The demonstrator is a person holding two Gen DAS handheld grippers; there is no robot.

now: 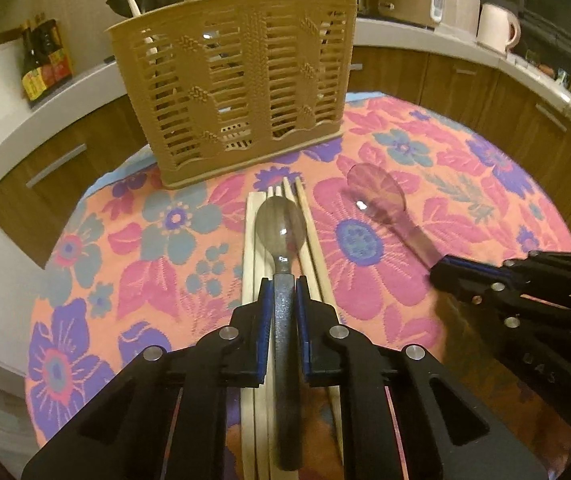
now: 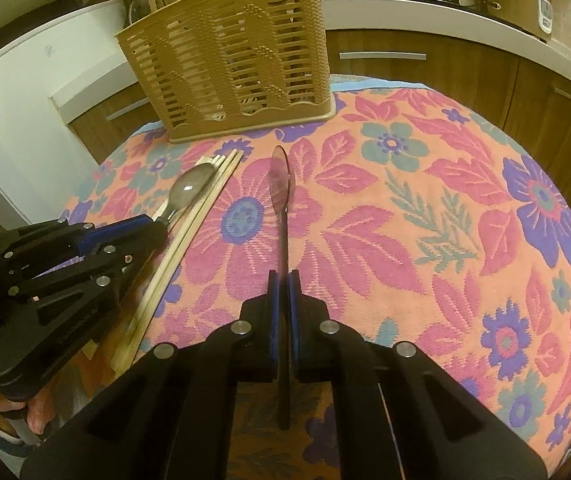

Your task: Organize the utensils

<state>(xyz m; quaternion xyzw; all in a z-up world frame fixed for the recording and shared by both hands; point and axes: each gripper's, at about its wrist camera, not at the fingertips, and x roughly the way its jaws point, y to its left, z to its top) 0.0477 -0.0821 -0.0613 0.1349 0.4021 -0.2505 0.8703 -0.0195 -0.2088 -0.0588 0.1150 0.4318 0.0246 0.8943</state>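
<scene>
Floral cloth (image 2: 425, 216); basket (image 1: 233, 80) behind chopsticks (image 1: 309, 224).

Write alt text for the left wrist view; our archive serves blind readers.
The left gripper fingers clamp a grey spoon lying on chopsticks on a floral cloth, before a tan slatted basket.

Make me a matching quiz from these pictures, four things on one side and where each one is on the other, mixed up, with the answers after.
Things:
1. grey spoon
2. clear purple spoon
3. chopsticks
4. utensil basket

Places:
A. standing at the far edge of the floral cloth
B. held in the right gripper
C. lying flat on the cloth
D. held in the left gripper

Pairs: 1-D, 2-B, 3-C, 4-A
</scene>
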